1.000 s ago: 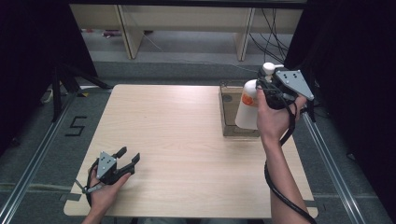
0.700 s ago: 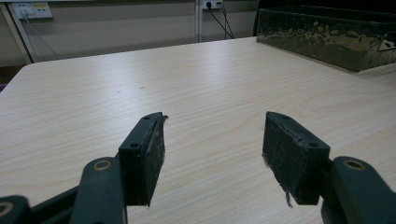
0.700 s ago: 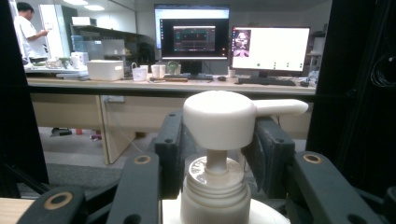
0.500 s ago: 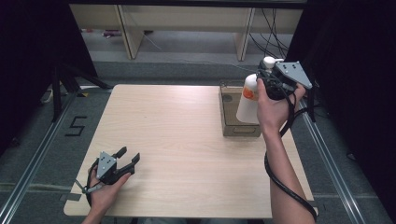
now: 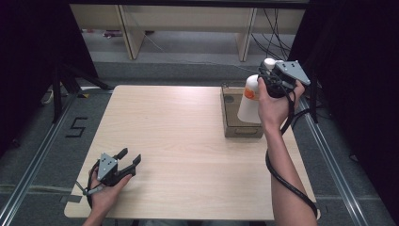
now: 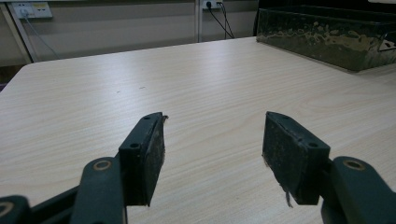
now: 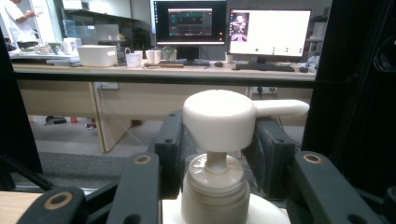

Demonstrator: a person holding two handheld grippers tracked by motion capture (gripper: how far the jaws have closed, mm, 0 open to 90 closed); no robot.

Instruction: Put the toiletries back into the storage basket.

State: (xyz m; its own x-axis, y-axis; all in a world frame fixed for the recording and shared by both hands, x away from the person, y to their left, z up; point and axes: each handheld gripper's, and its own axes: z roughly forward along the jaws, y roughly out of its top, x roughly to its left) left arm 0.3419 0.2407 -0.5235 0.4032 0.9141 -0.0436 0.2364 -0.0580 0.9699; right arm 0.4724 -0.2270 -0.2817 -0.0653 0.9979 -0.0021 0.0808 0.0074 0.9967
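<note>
Tongs, right (image 5: pixel 264 80): pinching the pump bottle (image 5: pixel 249 101) at its neck, held above the box (image 5: pixel 231 123).
Tongs, left (image 5: pixel 128 159): spread, idle on the bench (image 5: pixel 188 141).
Risk: bottle could swing or slip, since the neck grip is narrow.

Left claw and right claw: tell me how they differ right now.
The left claw stands open with nothing between its jaws; the right claw is shut on the white pump bottle at its neck. The left claw sits low at the near corner of the table; the right claw is held up over the brown box at the far right side. Both are black, two-jawed and hand-held.
</note>
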